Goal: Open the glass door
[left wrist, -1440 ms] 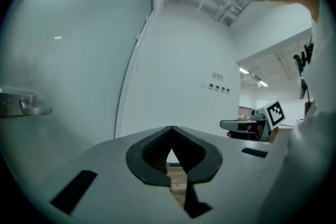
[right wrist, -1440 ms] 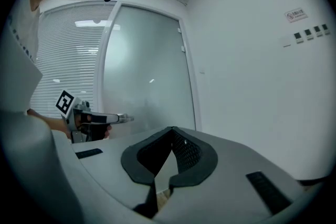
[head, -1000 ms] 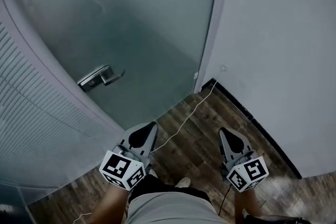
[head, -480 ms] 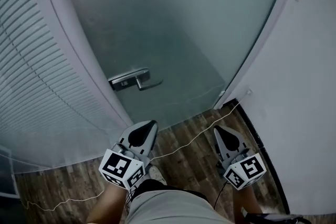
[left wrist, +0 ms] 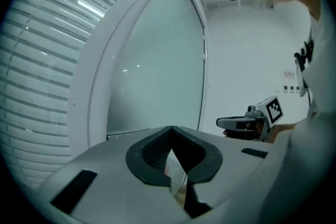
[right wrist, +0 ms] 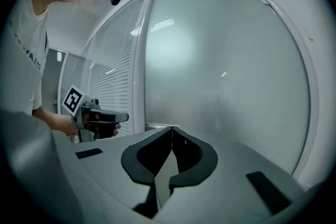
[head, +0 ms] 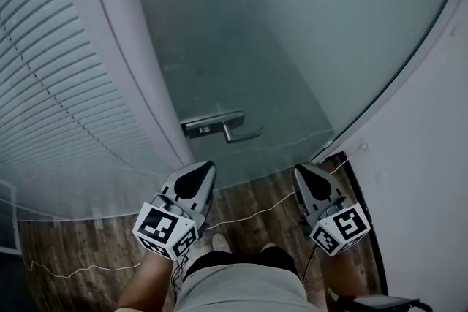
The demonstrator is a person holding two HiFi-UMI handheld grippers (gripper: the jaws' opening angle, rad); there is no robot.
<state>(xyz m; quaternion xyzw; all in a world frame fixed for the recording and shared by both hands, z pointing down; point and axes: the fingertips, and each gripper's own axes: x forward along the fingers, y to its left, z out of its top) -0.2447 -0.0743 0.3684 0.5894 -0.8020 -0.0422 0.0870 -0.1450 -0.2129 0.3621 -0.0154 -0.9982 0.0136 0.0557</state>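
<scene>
- The glass door [head: 292,47] stands straight ahead and fills the upper middle of the head view.
- The door handle [head: 223,126] sits on the door, close to its left edge.
- A frame post [head: 124,47] runs along the door's left edge.
- A slatted panel [head: 51,84] stands left of the door, beyond that post.
- A wall [head: 431,186] stands right of the door.
- The floor [head: 256,193] lies in front of the door; a thin cord [head: 248,214] crosses it toward the door's lower right corner.
- The left gripper [head: 208,166] is in front of the door, below the handle.
- The right gripper [head: 298,170] is in front of the door, right of the handle.
</scene>
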